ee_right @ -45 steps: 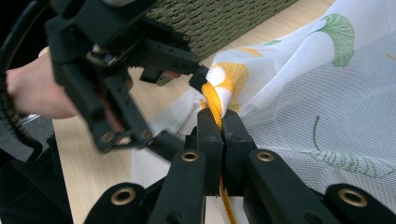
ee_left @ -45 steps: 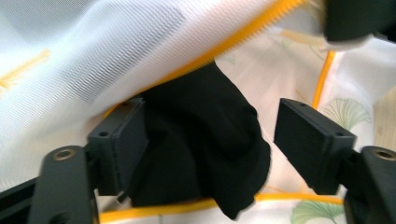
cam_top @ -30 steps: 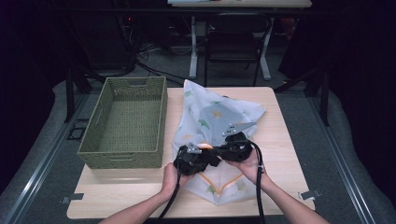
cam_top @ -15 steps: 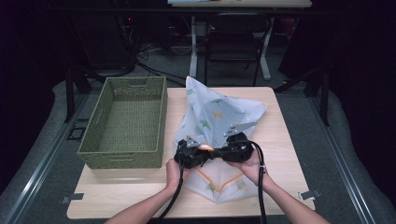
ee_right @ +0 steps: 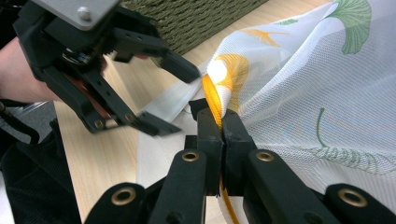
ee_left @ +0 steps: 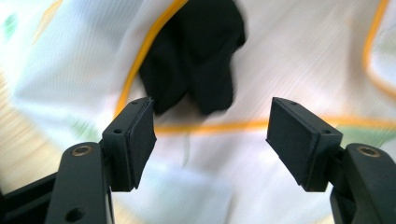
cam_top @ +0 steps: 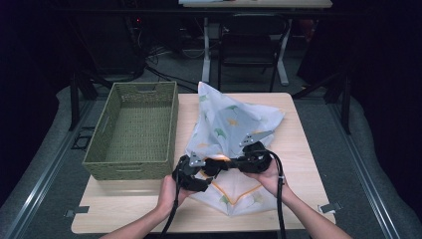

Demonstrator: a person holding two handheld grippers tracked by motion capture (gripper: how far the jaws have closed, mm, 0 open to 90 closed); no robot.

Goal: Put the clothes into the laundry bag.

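Dark floor and cables surrounded the pale wooden table [cam_top: 298,124] where I worked. My landmark was the woven green basket [cam_top: 134,132], which stood on the table's left part. Just to the right of that basket lay the white mesh cloth [cam_top: 234,124], printed with green and yellow leaves and edged with an orange hem [ee_right: 212,95]; one corner of it stood up in a peak beyond the basket's far right corner, and its near end spread toward my edge of the table.

My right gripper [ee_right: 219,116] had its jaws pressed together on the orange hem, pinching a bunched fold of the cloth, farther right of the basket than my other hand. My left gripper [cam_top: 199,172] hung by the basket's near right corner, just above the cloth. Its jaws had just been opening and stood spread, with nothing pressed between the pads [ee_left: 140,137]; in the left gripper view the cloth lay below them, blurred, so I could not be sure how close. Both grippers faced each other, tips nearly meeting over the hem.
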